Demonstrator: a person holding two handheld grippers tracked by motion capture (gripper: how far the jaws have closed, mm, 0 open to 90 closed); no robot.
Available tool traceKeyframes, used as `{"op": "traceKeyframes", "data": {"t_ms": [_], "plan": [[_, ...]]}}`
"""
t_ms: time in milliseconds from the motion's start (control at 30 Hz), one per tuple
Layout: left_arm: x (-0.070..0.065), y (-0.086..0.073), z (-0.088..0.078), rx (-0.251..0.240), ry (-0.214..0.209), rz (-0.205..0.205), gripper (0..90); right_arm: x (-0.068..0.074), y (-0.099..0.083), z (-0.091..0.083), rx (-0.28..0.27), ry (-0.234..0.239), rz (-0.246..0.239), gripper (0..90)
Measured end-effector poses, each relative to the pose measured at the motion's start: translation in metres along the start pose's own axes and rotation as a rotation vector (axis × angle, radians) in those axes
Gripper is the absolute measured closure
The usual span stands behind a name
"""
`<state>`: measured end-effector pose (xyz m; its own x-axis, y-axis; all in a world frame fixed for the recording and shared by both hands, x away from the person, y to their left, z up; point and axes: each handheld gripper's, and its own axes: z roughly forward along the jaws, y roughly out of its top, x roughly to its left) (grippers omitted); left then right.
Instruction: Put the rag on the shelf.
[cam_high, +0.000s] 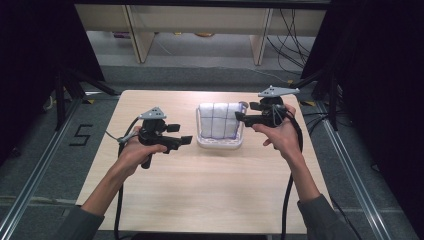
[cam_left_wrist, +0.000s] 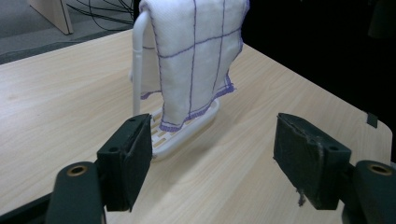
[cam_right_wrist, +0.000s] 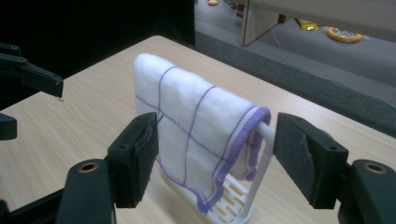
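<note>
A white cloth with purple grid lines (cam_high: 218, 120) (cam_left_wrist: 196, 56) (cam_right_wrist: 196, 128) hangs draped over a white plastic rack (cam_high: 220, 142) (cam_left_wrist: 184, 133) (cam_right_wrist: 254, 182) at the middle of the wooden table (cam_high: 210, 185). My left gripper (cam_high: 186, 140) (cam_left_wrist: 212, 161) is open, held a little left of the rack, jaws pointing at it with nothing between them. My right gripper (cam_high: 239, 118) (cam_right_wrist: 217, 165) is open at the rack's right end, its jaws standing on either side of the cloth's near edge without closing on it.
Beyond the table's far edge stand wooden furniture legs (cam_high: 142, 37) and loose cables (cam_high: 290, 45) on a grey floor. Black stands and curtains flank both sides. Bare tabletop lies in front of the rack.
</note>
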<state>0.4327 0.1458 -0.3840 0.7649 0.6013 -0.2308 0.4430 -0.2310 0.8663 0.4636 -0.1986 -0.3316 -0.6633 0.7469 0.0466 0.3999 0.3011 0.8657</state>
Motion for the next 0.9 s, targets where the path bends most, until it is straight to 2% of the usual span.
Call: {"op": "traceKeyframes", "data": {"t_ms": [33,233,300,367,533,567,600,633,667,700,733,767,800,833,900], "plan": [[-0.001,-0.002,0.000,-0.002,0.000,-0.003,27.4,0.002,-0.002,0.000,-0.006,0.007,0.020,31.7],[-0.006,-0.010,-0.002,0.013,0.005,0.009,26.2,0.007,-0.014,-0.003,-0.013,0.026,0.016,31.0],[-0.007,-0.013,-0.003,0.010,-0.006,0.015,26.0,0.010,-0.018,-0.004,0.003,0.027,0.026,31.0],[-0.009,-0.015,-0.004,0.008,0.006,0.016,26.0,0.009,-0.020,-0.004,-0.007,0.038,0.011,31.0],[-0.014,-0.024,-0.002,0.008,-0.009,0.020,25.8,0.015,-0.034,-0.004,-0.002,0.050,0.034,31.0],[-0.015,-0.024,-0.002,0.015,-0.011,0.020,25.8,0.016,-0.035,-0.005,0.003,0.054,0.023,31.0],[-0.016,-0.026,-0.002,0.010,-0.006,0.024,25.8,0.018,-0.037,-0.005,0.005,0.066,0.045,31.0],[-0.016,-0.026,-0.002,0.010,-0.006,0.024,25.8,0.017,-0.039,-0.004,-0.008,0.073,0.037,31.0],[-0.018,-0.028,-0.003,0.016,-0.005,0.021,25.8,0.019,-0.041,-0.004,0.001,0.063,0.050,31.0],[-0.018,-0.029,-0.003,0.017,-0.013,0.024,25.8,0.018,-0.042,-0.004,0.001,0.066,0.022,31.0],[-0.019,-0.030,-0.003,0.023,-0.007,0.024,25.7,0.020,-0.044,-0.003,0.003,0.075,0.043,31.0],[-0.020,-0.032,-0.003,0.014,-0.018,0.027,25.8,0.022,-0.045,-0.004,0.008,0.068,0.044,30.8],[-0.020,-0.033,-0.003,0.019,-0.010,0.031,25.8,0.021,-0.047,-0.003,0.007,0.074,0.024,30.8],[-0.021,-0.035,-0.004,0.028,-0.009,0.034,25.7,0.023,-0.049,-0.004,0.008,0.085,0.038,30.7],[-0.022,-0.039,-0.005,0.027,-0.011,0.033,25.7,0.025,-0.052,-0.005,0.016,0.077,0.035,30.6]]}}
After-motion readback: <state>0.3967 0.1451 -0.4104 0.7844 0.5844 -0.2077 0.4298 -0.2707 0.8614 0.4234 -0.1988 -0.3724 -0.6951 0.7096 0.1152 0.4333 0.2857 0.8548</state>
